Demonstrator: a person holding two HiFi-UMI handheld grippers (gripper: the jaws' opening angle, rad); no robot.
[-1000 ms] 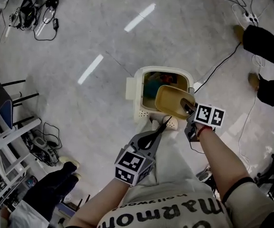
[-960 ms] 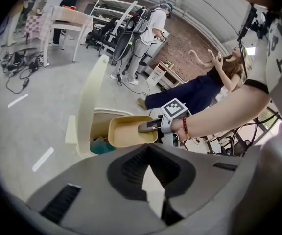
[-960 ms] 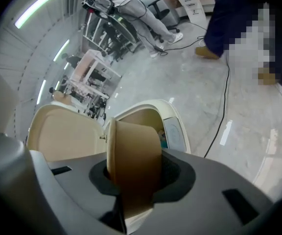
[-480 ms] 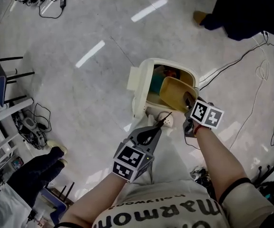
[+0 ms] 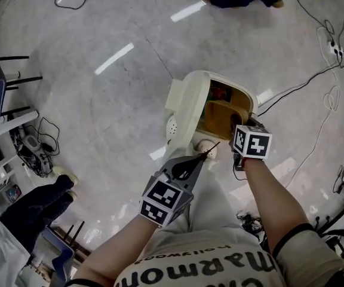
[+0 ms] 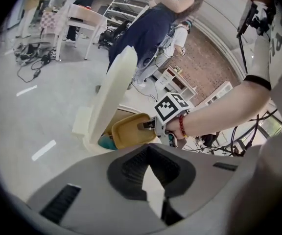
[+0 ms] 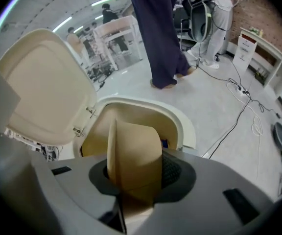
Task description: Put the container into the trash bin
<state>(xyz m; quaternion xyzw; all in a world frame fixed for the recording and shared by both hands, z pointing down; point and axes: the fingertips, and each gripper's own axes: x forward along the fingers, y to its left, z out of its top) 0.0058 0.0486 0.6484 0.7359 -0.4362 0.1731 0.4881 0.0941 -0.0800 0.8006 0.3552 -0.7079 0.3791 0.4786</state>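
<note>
The right gripper, fingers clamping the tan container, is holding it tilted in the mouth of the open-lidded trash bin, release pending, while the left gripper is hovering alongside, fingers closed on nothing.

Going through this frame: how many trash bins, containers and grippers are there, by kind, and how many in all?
trash bin: 1
tan container: 1
grippers: 2, the left gripper and the right gripper
Total: 4
</note>
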